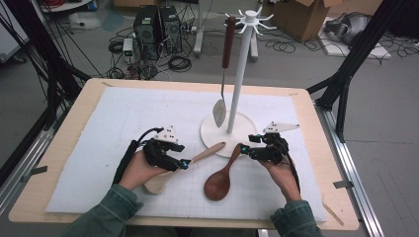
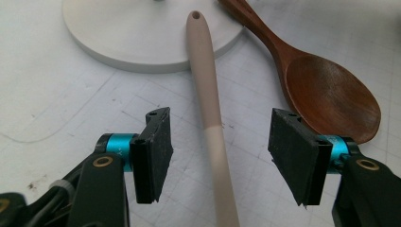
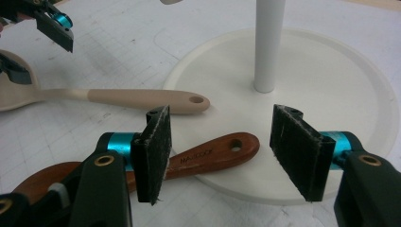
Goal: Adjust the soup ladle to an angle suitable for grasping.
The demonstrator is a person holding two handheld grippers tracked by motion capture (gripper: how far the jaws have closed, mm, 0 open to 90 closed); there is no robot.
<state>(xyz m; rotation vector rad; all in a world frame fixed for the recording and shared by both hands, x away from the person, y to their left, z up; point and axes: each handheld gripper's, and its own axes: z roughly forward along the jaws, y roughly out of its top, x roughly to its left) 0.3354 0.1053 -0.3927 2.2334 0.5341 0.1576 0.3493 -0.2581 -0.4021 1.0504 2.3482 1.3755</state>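
Spatula already hangs on rack. Beige spoon between my left gripper jaws, ungripped; wooden spoon under released right gripper. Both unhung, mid-tabletop.

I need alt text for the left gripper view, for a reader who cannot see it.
The left gripper stands open astride the handle of a beige spoon on the white mat. A brown wooden spoon lies to its right, a white stand base behind.
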